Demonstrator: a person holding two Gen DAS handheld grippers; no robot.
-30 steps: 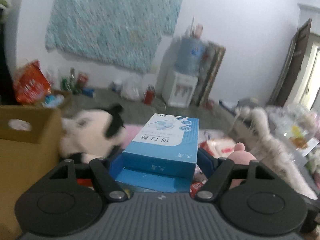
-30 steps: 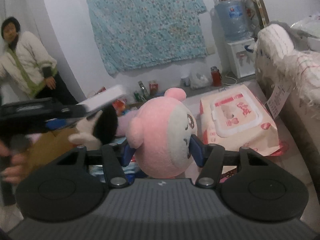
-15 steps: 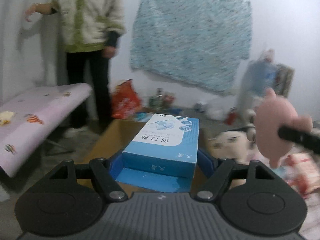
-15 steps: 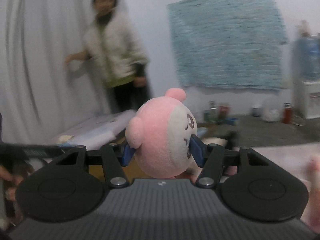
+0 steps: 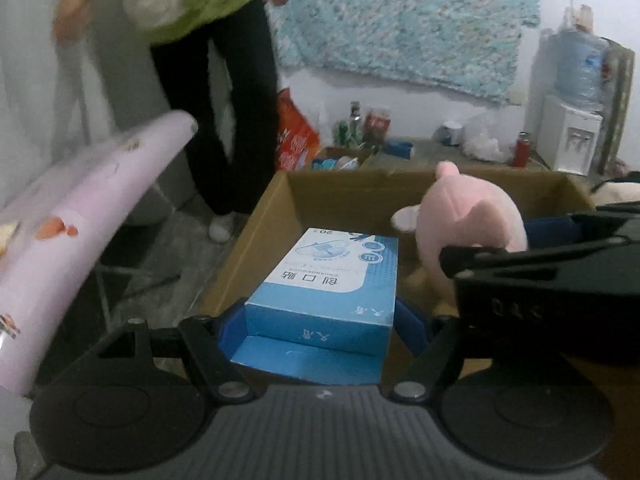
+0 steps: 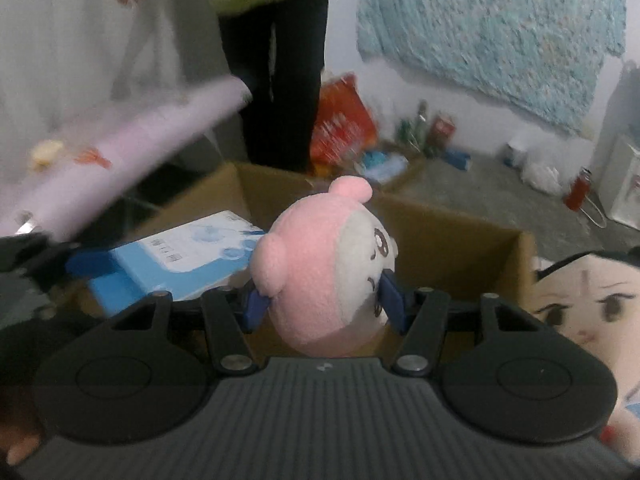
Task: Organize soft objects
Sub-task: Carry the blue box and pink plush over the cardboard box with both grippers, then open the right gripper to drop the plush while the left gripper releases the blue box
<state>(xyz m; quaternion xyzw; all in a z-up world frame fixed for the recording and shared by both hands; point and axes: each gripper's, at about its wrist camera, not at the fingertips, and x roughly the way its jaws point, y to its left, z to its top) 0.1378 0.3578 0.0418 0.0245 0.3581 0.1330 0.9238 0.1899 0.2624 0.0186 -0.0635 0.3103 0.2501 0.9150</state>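
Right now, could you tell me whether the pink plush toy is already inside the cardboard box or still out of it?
Out: the pink plush toy is clamped in the right gripper, held over the open cardboard box.

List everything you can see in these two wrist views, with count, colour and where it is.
blue box: one, blue and white, clamped in left gripper over the carton
pink plush: one, pink and white, clamped in right gripper over the carton
cardboard carton: one, brown, open, on the floor below both grippers
doll-face plush: one, pale with black hair, right of the carton
lilac board: one, lilac, left side
red bag: one, by the wall
water dispenser: one, white, blue bottle, far right
bystander: one, dark trousers, by the wall
left gripper: black, blue pads
right gripper: black, blue pads
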